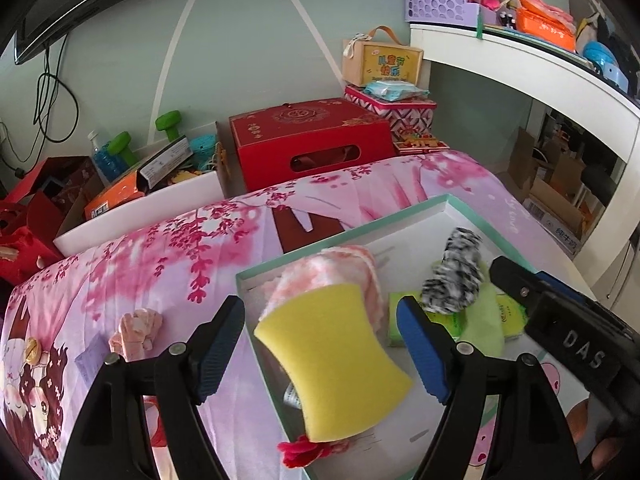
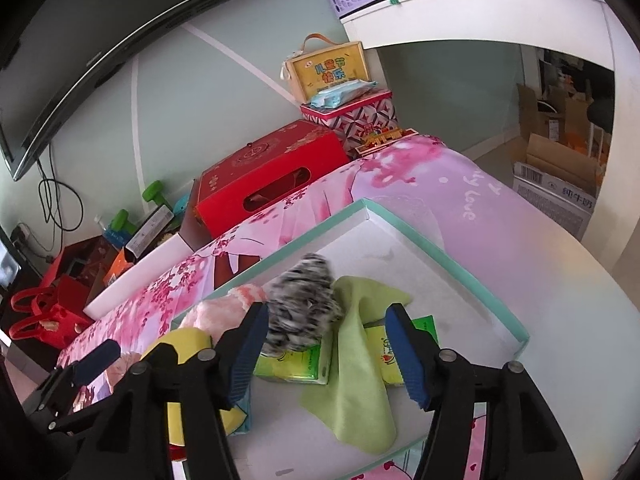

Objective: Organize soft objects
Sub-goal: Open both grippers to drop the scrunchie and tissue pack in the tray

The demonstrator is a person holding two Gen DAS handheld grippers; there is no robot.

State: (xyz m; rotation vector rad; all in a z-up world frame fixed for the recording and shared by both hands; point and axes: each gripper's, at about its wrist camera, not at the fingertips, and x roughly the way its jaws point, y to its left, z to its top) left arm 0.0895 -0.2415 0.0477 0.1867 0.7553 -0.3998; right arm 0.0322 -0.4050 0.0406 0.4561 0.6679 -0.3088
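On the pink bedspread (image 1: 168, 248) sits a shallow mint-edged box (image 1: 344, 222), and most of the soft things already lie in it: a pink-and-white fluffy cloth (image 1: 324, 276) at the near left corner, a green cloth (image 2: 356, 360) draped over green tissue packs (image 2: 296, 364), and a black-and-white scrunchie (image 2: 304, 300) on top of them, blurred as if just let go. Both tools stand spread. The left gripper (image 1: 322, 356) has a yellow sponge (image 1: 332, 364) between its blue pads without either pad pressing on it, so the sponge looks freshly released over the box edge. The right gripper (image 2: 326, 356) holds nothing, its pads either side of the scrunchie and cloth. Still outside the box, a pink scrunchie (image 1: 136, 330) lies on the bedspread to the left. Something red and frilly (image 1: 300, 450) shows at the box's near edge; what it is cannot be told. By this reading the sorting is well along, with one or two pieces left to gather.
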